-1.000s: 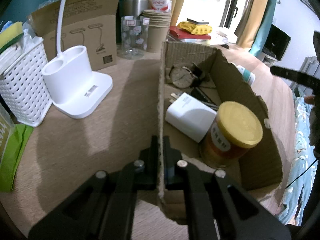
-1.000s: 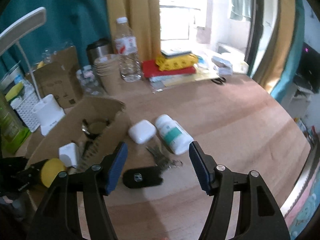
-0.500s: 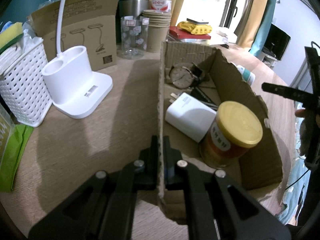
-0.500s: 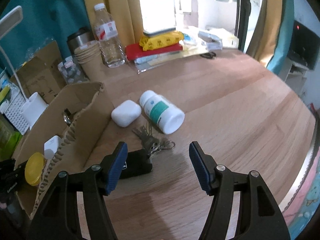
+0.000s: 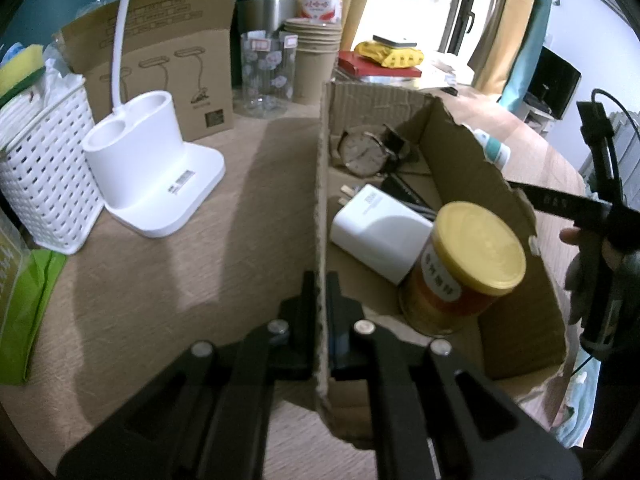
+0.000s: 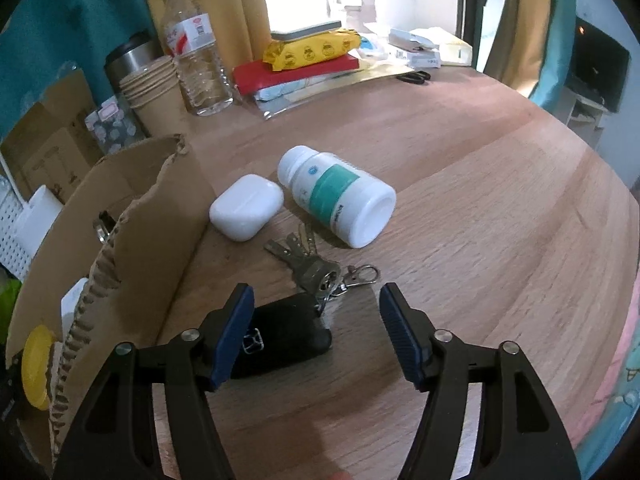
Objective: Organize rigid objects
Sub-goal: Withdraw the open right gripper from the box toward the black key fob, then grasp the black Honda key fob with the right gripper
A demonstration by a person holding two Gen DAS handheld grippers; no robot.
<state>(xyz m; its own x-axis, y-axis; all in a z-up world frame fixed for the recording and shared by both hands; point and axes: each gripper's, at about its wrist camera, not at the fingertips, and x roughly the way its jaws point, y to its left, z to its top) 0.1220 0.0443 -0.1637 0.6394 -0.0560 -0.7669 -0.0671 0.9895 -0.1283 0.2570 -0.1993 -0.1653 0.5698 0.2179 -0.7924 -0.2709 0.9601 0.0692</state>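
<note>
My left gripper (image 5: 320, 304) is shut on the near wall of the cardboard box (image 5: 323, 184). Inside the box lie a yellow-lidded can (image 5: 464, 268), a white charger (image 5: 376, 232) and a wristwatch (image 5: 360, 152). My right gripper (image 6: 316, 328) hangs low over the table beside the box, its jaws opening, with no pad touching anything. Below and between its blue pads (image 6: 236, 332) lies a black car key fob (image 6: 280, 336) with a bunch of keys (image 6: 312, 264). Farther off lie a white earbud case (image 6: 246, 206) and a white pill bottle (image 6: 336, 196) on its side.
Left of the box stand a white lamp base (image 5: 152, 168), a white basket (image 5: 40, 176) and a lamp carton (image 5: 160, 64). Paper cups (image 6: 156, 92), a water bottle (image 6: 196, 52), a steel mug (image 5: 268, 12) and stacked books (image 6: 296, 68) line the back. Bare wood (image 6: 480, 200) stretches right.
The right gripper has come down closer to the key fob and keys, its pads spreading a little wider. In the left wrist view the right tool has dropped lower at the right edge. The left gripper has not moved.
</note>
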